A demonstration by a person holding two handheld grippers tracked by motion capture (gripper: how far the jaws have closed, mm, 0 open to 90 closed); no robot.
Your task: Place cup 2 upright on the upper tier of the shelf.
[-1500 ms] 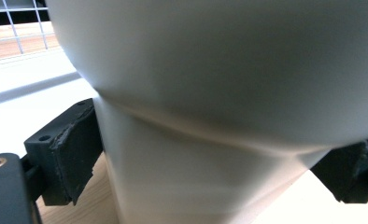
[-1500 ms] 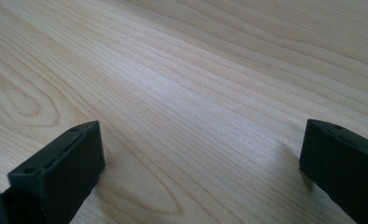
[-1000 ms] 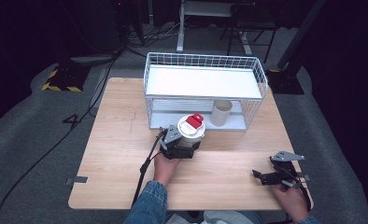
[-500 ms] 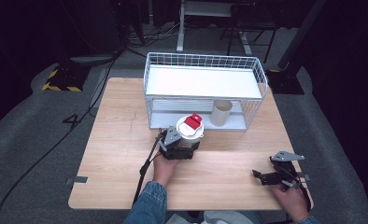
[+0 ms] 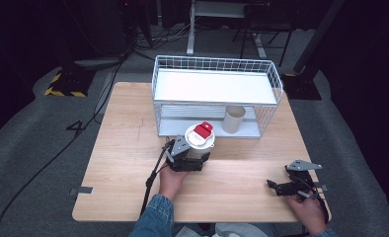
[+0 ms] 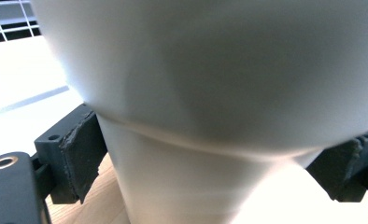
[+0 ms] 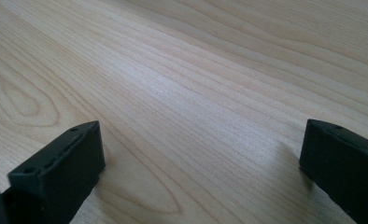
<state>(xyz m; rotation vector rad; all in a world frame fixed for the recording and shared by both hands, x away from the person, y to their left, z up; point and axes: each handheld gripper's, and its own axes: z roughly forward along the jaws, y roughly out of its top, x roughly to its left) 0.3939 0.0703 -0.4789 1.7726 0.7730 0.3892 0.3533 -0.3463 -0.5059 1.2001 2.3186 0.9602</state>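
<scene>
White cup [image 5: 200,140] clamped in left gripper [image 5: 186,157] jaws

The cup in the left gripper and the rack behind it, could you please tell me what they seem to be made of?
The cup looks like smooth white plastic or coated paper with a matte sheen; a faint seam rings its wall in the left gripper view. Its lid carries a red tab. The rack looks like white-coated metal wire, judging by its thin grid walls. The left gripper is shut on the cup.

Wire rack [image 5: 217,96] just beyond white cup [image 5: 199,140], perhaps touching; bare tabletop [image 5: 128,148] leftward.
</scene>
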